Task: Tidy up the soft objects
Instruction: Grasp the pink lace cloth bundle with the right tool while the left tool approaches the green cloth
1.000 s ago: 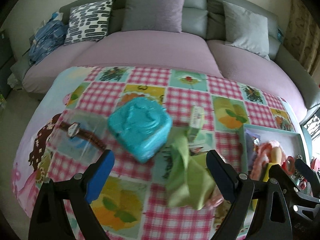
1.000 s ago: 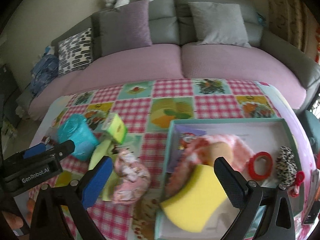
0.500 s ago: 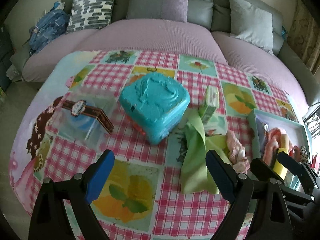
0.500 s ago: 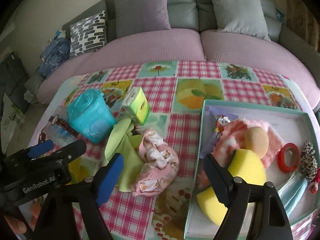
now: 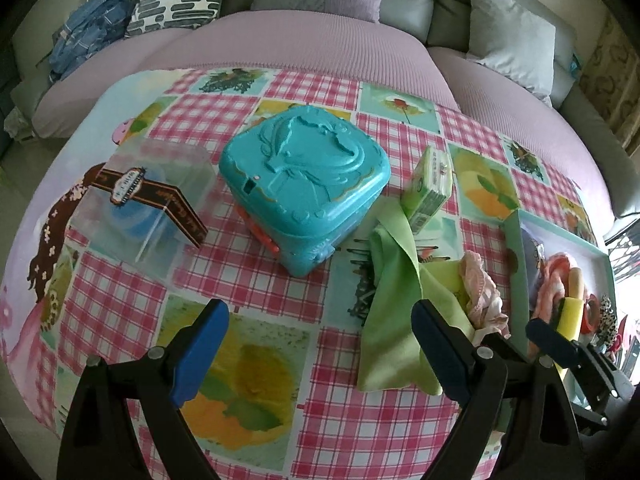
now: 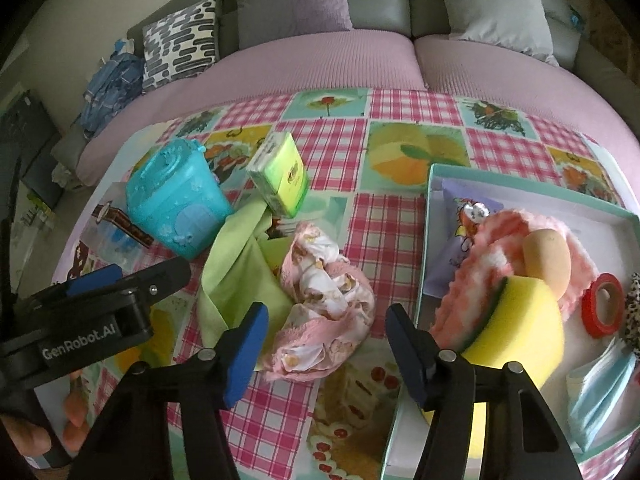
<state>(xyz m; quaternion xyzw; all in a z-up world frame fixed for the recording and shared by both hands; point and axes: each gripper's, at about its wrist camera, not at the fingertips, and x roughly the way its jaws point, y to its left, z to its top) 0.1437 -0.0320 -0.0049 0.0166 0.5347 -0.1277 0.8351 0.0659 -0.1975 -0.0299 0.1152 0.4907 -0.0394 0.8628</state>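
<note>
Crowding the pink cloth (image 6: pixel 320 304) are green cloth (image 6: pixel 240 276) and tray (image 6: pixel 424 248); both tools released.

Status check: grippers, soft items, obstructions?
Left gripper open, empty. Right gripper open above pink cloth. Green cloth beside it, partly underneath; neither in tray.

Worktop (image 5: pixel 120 300) near edge lay bare under left claw (image 5: pixel 320 344). Teal box (image 5: pixel 304 184) + clear case (image 5: pixel 148 200) blocked centre; green cloth (image 6: pixel 236 276), pink cloth (image 6: pixel 324 308) crowded by tray (image 6: pixel 424 264) at right edge.
</note>
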